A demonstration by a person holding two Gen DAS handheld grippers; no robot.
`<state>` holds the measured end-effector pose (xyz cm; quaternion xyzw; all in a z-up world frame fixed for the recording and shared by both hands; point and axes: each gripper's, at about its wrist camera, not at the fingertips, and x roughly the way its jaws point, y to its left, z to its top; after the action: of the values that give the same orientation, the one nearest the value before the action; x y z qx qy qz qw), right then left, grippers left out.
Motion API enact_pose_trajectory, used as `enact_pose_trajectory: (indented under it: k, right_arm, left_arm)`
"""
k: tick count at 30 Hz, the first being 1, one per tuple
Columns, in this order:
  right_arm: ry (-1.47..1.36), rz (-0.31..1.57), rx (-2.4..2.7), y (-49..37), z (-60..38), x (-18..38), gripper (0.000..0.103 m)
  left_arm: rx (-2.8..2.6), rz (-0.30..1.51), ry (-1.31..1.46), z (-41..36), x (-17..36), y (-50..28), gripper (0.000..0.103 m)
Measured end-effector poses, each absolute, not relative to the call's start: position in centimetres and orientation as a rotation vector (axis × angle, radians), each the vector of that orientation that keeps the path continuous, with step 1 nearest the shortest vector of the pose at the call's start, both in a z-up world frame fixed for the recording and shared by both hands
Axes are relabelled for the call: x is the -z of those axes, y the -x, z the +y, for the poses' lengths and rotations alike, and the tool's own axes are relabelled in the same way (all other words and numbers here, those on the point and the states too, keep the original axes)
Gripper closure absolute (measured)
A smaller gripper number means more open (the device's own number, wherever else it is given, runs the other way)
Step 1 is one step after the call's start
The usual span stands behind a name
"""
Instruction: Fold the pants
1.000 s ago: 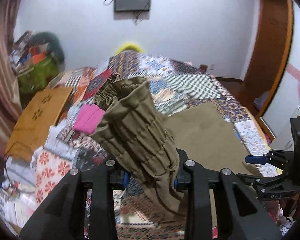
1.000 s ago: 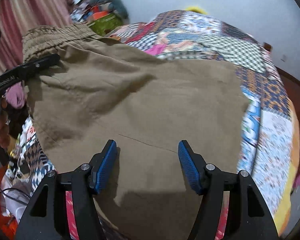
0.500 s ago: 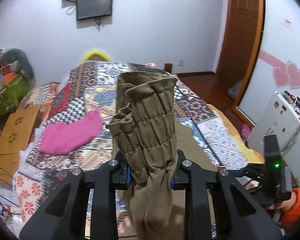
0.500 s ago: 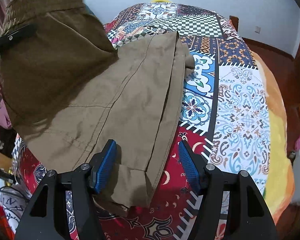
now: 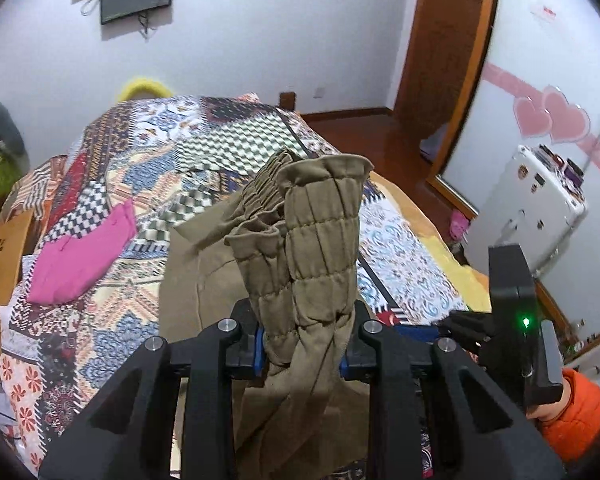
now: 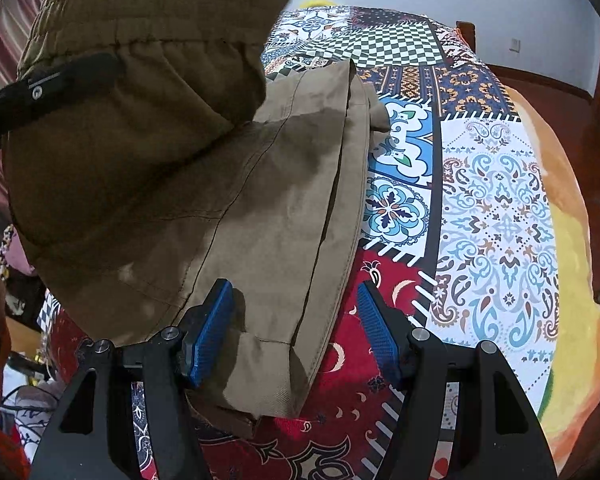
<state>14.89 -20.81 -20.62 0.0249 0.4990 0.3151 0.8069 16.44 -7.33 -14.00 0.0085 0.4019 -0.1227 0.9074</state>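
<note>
Khaki pants lie partly on a patchwork bed, their long axis running away from the viewer, from the leg hems at the near edge toward the far end. The waist end is lifted off the bed: the left gripper has its jaws pinching the gathered elastic waistband, which sticks up above the jaws while the rest of the cloth hangs below and trails onto the bed. In the right wrist view this raised waist half hovers up and to the left of the right jaws, casting shadow on the flat legs beneath. The right gripper has its jaws spread, gripping nothing; the hem corner of the legs lies between and just under them, its outer edge nearer the left blue pad. The right hand is nearer the hems, the left hand holds the waist. Judged from this, the fold turns on carrying the waist along the long axis
</note>
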Motion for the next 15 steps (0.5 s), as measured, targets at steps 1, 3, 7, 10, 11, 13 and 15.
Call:
enact_pose_trajectory:
  k: [1,3,7,10,11,13,15]
  right_arm:
    - [-0.055,1.067,-0.674,-14.9,-20.8,20.6,0.042]
    - [-0.056,1.065,-0.673,-14.7,-20.8,20.5,0.042]
    - [-0.056,1.066,-0.667,-14.8,-21.0,20.3,0.042]
    - [-0.057,1.067,-0.647,-14.8,-21.6,20.0,0.042]
    - [-0.058,1.065,-0.641,-14.8,-21.8,20.0,0.042]
    - [-0.065,1.059,-0.627,-14.6,-22.4,19.7,0.042]
    - [-0.078,1.051,-0.611,-14.6,-23.1,19.3,0.042]
  left_arm:
    - [0.263,0.841,-0.020,-7.6,14.3,-16.5,0.078]
    - [0.278,0.869,-0.027,-8.1,15.1,-16.5,0.078]
    - [0.299,0.925,-0.030,-9.0,16.4,-16.6,0.078]
    - [0.308,0.971,-0.026,-9.3,17.3,-16.7,0.076]
    - [0.312,0.990,-0.027,-9.4,17.7,-16.8,0.075]
    - [0.319,1.022,-0.025,-9.7,18.4,-16.9,0.073]
    - [0.322,1.037,-0.030,-9.8,18.8,-16.8,0.065]
